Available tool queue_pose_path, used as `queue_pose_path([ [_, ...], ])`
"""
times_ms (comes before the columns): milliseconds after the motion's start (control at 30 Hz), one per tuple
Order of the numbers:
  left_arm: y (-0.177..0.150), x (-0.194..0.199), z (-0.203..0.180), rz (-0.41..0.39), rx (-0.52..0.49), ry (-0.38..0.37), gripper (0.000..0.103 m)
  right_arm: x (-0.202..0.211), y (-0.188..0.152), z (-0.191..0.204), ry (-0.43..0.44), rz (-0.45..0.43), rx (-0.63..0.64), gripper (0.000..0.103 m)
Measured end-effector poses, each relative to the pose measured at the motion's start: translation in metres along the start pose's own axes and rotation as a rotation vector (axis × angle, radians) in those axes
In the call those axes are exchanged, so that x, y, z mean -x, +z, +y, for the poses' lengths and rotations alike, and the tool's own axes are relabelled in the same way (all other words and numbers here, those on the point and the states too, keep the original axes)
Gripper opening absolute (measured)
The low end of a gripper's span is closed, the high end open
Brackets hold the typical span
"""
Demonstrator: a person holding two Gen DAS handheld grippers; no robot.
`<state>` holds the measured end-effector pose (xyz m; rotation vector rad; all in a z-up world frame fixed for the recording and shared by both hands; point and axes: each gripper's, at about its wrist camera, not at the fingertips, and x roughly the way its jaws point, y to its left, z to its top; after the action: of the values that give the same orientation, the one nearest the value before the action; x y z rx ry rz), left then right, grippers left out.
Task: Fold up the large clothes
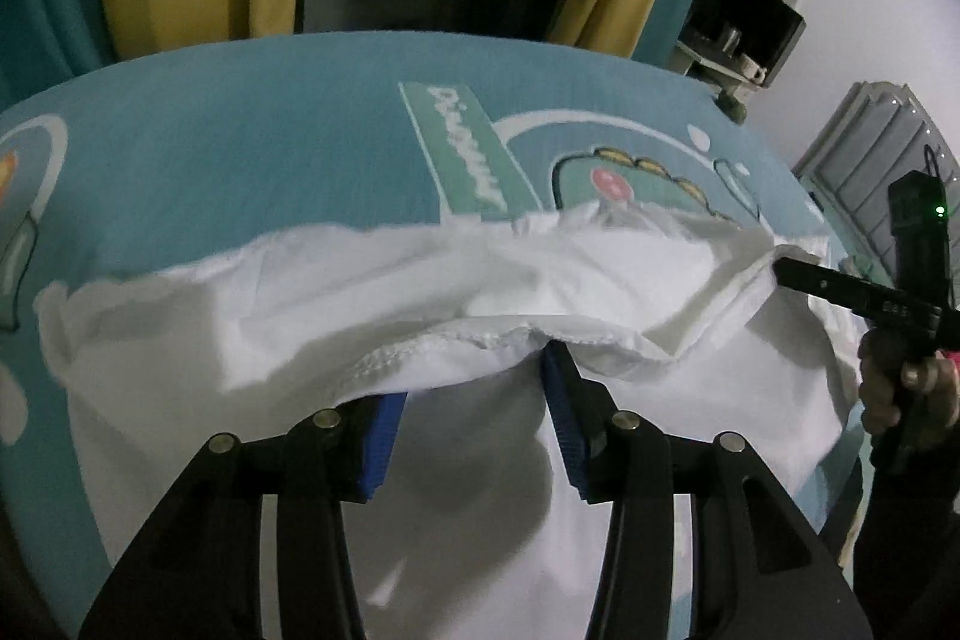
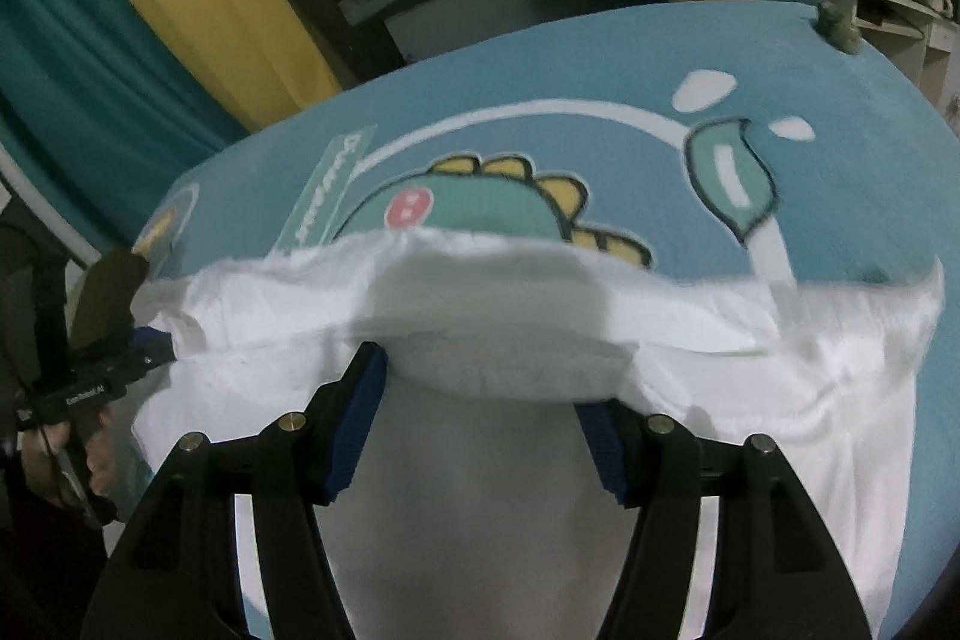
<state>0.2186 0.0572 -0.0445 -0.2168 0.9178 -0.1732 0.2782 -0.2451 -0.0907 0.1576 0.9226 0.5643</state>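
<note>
While both tongs carry the folded edge of the white cotton garment [image 1: 456, 292] across the blue dinosaur-print bed cover [image 1: 252, 130], we keep them level. Left tongs [image 1: 474, 388] and right tongs [image 2: 480, 394] stand half-wide, cloth draped over their tips, pitched downward.

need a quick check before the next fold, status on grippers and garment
Left gripper and right gripper: open, fabric edge draped over fingers. White cloth garment half-folded on blue dinosaur-print bedsheet. Nothing in the way.
</note>
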Motion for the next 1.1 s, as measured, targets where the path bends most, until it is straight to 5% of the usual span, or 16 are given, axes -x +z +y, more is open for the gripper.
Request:
queue_pose_path([
  [433, 0.046, -0.023, 0.041, -0.026, 0.053, 0.045, 0.048, -0.011, 0.039, -0.007, -0.097, -0.05, 0.029, 0.063],
  [700, 0.04, 0.001, 0.044, -0.015, -0.069, -0.023, 0.048, 0.026, 0.034, 0.004, -0.137, -0.079, 0.266, 0.063],
  [1100, 0.043, -0.016, 0.001, 0.028, -0.272, -0.05, 0.048, -0.026, 0.023, 0.088, -0.019, 0.019, 0.659, 0.062],
])
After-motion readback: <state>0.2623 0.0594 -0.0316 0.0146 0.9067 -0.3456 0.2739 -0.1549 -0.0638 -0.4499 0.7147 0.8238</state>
